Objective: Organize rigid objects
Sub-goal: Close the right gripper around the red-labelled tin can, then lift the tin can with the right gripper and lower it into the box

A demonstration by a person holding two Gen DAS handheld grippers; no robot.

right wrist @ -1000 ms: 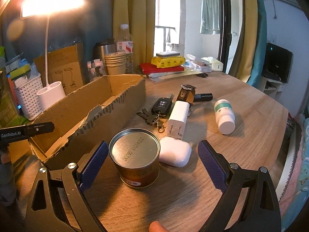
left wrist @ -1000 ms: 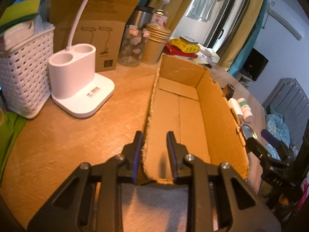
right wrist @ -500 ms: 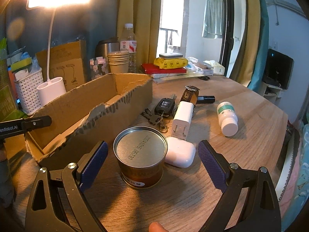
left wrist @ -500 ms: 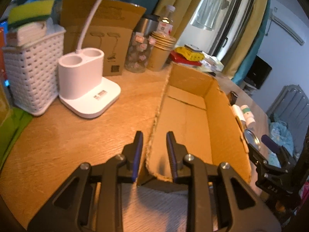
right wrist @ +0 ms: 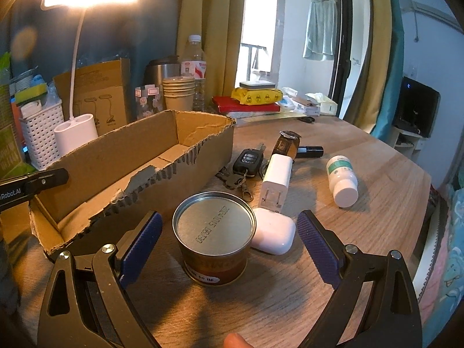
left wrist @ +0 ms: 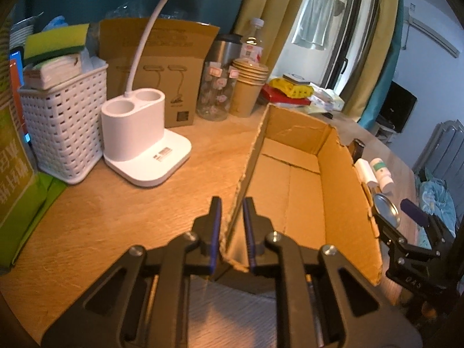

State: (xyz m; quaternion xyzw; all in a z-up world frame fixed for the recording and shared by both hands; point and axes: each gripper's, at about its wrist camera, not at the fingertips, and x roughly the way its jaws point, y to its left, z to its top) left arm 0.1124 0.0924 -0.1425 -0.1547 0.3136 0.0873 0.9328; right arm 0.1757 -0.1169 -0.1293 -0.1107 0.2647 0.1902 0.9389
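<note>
While the left tool [left wrist: 232,232] pinches the torn brown cardboard box's [left wrist: 342,191] wall, the right tool [right wrist: 229,240] gapes around the stiff, slippery round metal tin [right wrist: 214,232]; grip its sides.

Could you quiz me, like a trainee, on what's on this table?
1. True or false: the box is empty.
2. What stands between the right hand-held gripper's open pads: A) can B) bottle C) car key?
3. What does the left hand-held gripper clamp?

Key: 1 true, as far as its floor shows. 2 A, untouched. 3 the box's near wall edge.
</note>
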